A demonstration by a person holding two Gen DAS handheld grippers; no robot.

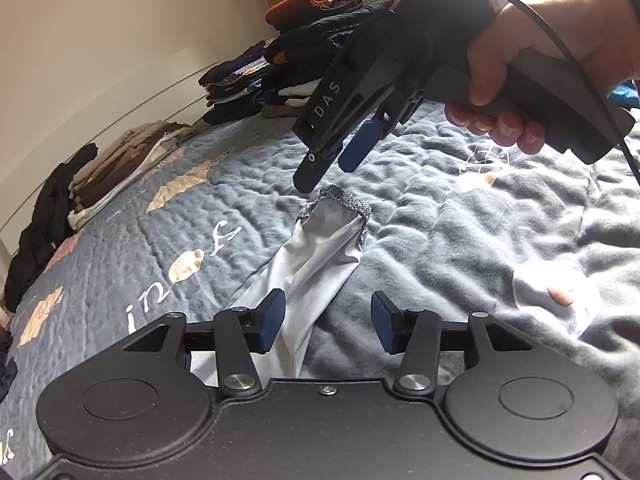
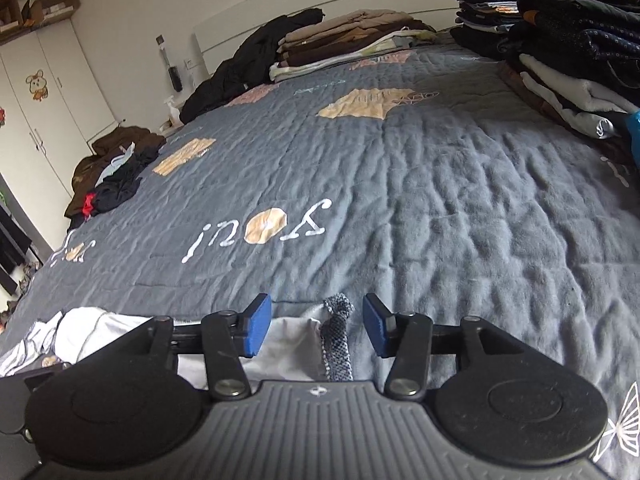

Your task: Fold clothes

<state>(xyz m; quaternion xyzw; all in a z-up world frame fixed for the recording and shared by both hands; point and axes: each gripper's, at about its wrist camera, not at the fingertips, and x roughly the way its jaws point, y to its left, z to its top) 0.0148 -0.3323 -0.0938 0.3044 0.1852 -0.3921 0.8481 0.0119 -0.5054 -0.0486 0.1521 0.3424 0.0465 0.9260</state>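
A light grey garment sleeve (image 1: pixel 310 256) lies stretched out on the grey quilt (image 1: pixel 460 240), ending in a speckled knitted cuff (image 1: pixel 344 200). My left gripper (image 1: pixel 329 322) hovers over the sleeve's near part, open, and the cloth runs under its left pad (image 1: pixel 274 320). My right gripper (image 1: pixel 326 174), held by a hand (image 1: pixel 532 60), points down just above the cuff. In the right wrist view, the right gripper (image 2: pixel 316 330) stands open with the cuff (image 2: pixel 338 332) lying loose between its blue pads. More of the pale garment (image 2: pixel 68 334) is bunched at the lower left.
Stacks of folded clothes line the bed's far side: dark ones (image 1: pixel 296 64) (image 2: pixel 580 36), brown and beige ones (image 1: pixel 116 168) (image 2: pixel 352 40), and a black jacket (image 1: pixel 44 232). A heap of unfolded clothes (image 2: pixel 112 172) lies at the bed's left edge, with a white wardrobe (image 2: pixel 48 100) beyond.
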